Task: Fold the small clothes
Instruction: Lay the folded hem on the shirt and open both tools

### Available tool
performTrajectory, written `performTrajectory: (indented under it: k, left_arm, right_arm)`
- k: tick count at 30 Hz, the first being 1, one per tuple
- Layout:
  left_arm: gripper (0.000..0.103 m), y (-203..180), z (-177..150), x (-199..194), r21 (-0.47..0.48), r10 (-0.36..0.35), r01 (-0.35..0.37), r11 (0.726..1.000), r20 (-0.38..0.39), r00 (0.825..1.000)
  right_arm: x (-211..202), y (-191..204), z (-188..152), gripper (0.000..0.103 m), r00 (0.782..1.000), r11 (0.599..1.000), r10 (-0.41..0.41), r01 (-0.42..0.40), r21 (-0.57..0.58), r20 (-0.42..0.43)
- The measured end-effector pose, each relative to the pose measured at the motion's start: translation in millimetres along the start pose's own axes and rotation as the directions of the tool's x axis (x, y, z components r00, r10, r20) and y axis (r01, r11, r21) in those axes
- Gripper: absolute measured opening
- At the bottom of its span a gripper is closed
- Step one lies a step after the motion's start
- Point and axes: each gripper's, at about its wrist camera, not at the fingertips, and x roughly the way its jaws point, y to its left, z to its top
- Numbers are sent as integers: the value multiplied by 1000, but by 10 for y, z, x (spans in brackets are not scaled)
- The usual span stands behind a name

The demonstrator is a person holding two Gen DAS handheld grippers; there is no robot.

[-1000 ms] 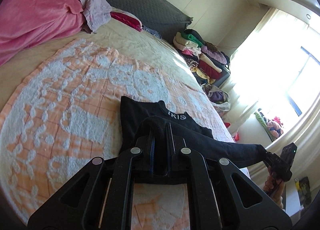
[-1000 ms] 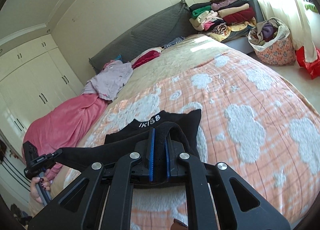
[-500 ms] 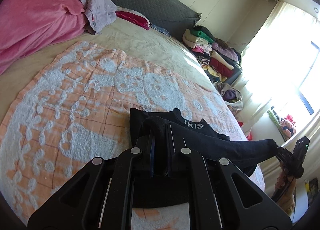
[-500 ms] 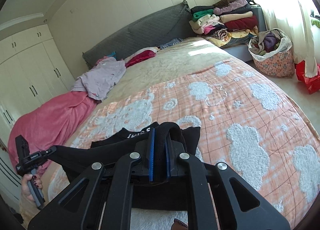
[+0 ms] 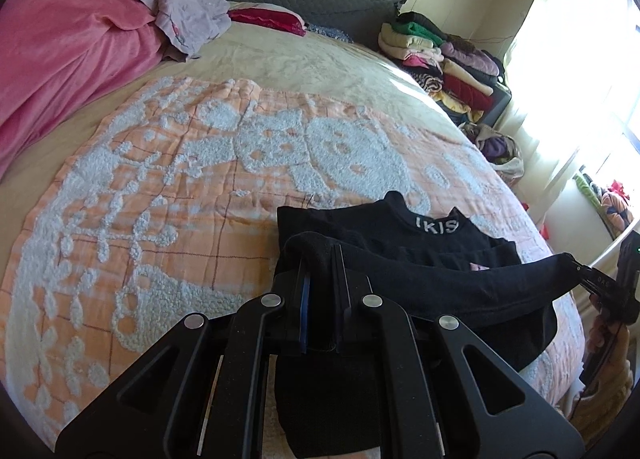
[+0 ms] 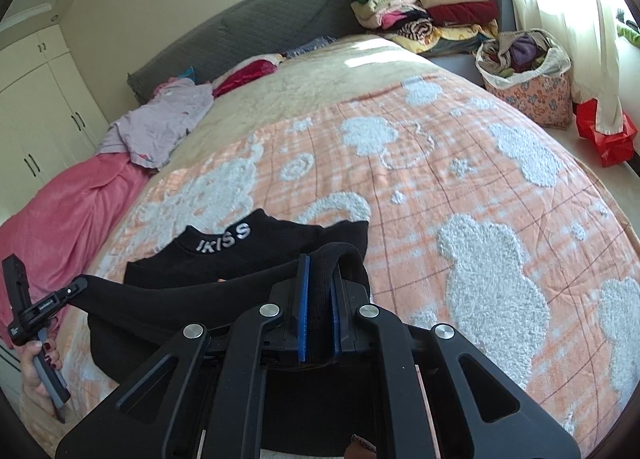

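A small black garment [image 5: 372,227] with a white "IKISS" band lies partly on the orange and white blanket [image 5: 168,187]. My left gripper [image 5: 320,255] is shut on one corner of its near edge. My right gripper [image 6: 318,263] is shut on the other corner. The edge [image 6: 168,295] is stretched taut between them, lifted above the part of the black garment [image 6: 256,247] that rests on the blanket [image 6: 460,195]. The right gripper shows in the left wrist view [image 5: 576,271]. The left gripper shows in the right wrist view [image 6: 78,283].
A pink quilt [image 5: 60,59] and a lilac cloth [image 5: 188,19] lie at the bed's left. A grey headboard [image 6: 256,23] stands behind. Stacked folded clothes [image 6: 428,7] and a floral basket [image 6: 528,79] of clothes stand on the right, by a curtain [image 6: 568,19].
Both grippers have pulled back toward the near edge of the bed with the garment's edge held between them. More of the garment has slid toward me.
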Motion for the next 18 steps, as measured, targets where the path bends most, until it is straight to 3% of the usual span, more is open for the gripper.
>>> performTrajectory:
  k: [5,8,9,10,11,12,13,18]
  left_arm:
    - [4,42,-25,92,2,6,-6,1000,-16,1000]
    - [5,46,-45,124,11,14,-14,1000,-22,1000]
    - [7,35,-43,132,14,16,-16,1000,-22,1000]
    - [8,31,-44,130,18,19,-19,1000,-21,1000]
    - [15,23,-43,124,20,22,-22,1000,-19,1000]
    - [29,13,-33,95,28,41,-41,999,-6,999]
    - [33,4,-21,63,34,50,-50,998,8,999]
    - [34,-71,29,-155,55,44,-47,997,68,997]
  right_arm:
    - [141,-78,-47,9,999,1000,-19,20,21,-34]
    - [192,-102,-71,18,998,999,-41,42,26,-52]
    - [197,-105,-79,26,997,998,-51,53,24,-53]
    - [187,-114,-87,42,997,998,-60,61,27,-47]
    - [170,-125,-90,48,997,997,-64,65,33,-38]
    - [140,-140,-94,49,997,997,-67,68,38,-26]
    - [123,-145,-96,49,998,997,-66,67,40,-21]
    - [-106,-6,-154,49,997,997,-67,69,-26,47]
